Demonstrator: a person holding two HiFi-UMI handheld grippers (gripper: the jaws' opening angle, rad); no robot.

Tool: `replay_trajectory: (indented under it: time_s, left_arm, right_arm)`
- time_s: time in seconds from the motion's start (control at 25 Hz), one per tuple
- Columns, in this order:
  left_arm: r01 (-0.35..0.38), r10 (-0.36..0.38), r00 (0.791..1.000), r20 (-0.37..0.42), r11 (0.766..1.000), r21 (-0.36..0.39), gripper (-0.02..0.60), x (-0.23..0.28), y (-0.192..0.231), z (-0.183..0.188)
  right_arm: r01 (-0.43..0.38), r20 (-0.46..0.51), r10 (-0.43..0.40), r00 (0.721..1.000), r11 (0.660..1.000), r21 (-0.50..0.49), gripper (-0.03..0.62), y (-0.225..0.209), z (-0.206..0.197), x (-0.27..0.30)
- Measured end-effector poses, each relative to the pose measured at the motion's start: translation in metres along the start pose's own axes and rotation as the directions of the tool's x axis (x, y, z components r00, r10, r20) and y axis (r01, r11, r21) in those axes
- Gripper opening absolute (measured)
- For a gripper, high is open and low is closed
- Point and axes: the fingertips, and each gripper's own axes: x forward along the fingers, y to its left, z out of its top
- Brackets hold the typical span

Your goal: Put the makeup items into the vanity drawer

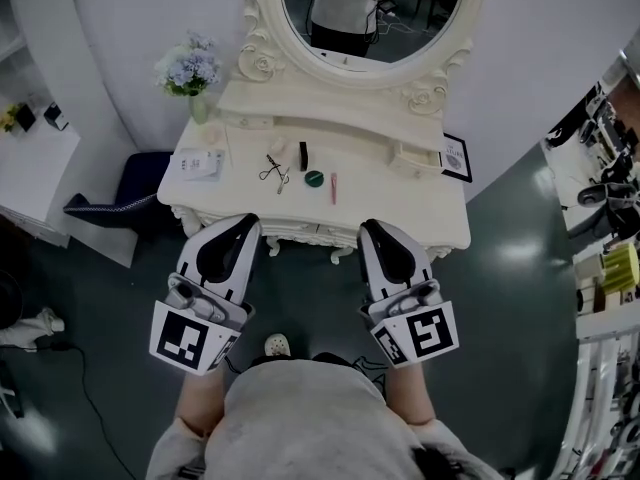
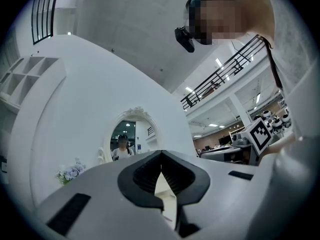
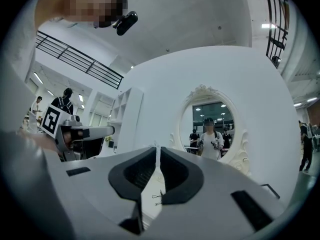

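Left gripper (image 1: 241,226): jaws clenched, nothing between them.
Right gripper (image 1: 371,230): jaws clenched, empty.
Makeup: curler (image 1: 273,171), black tube (image 1: 303,155), green compact (image 1: 314,178) and pink stick (image 1: 333,188) lie on the table (image 1: 420,203), ahead of both jaws and between them, untouched.
Table edge: just beyond both jaw tips.
Mirror (image 1: 370,8): well ahead of the jaws.
Flowers (image 1: 190,68): ahead, left of the left jaws.

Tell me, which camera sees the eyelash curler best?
The head view: the eyelash curler lies whole on the vanity top, seen from above. The right gripper view catches only a tiny dark glimpse of it through the slit between its jaws. The left gripper view doesn't show it.
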Motion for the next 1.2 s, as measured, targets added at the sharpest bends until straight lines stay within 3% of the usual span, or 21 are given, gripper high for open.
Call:
replay_trajectory:
  time_s: [0.44,1.2]
  left_arm:
    - [0.018,-0.017,1.0,0.007,0.999,-0.028,0.014,0.026,0.029,-0.019]
    - [-0.054,0.054,0.998,0.027,0.999,0.001,0.014,0.144,0.076,-0.048]
  right_arm:
    - [0.006,-0.024,-0.006,1.0,1.0,-0.001,0.038,-0.013,-0.015,0.034]
    - [-0.111,0.002,0.111,0.994,0.994,0.001,0.038,-0.104,-0.033,0.143]
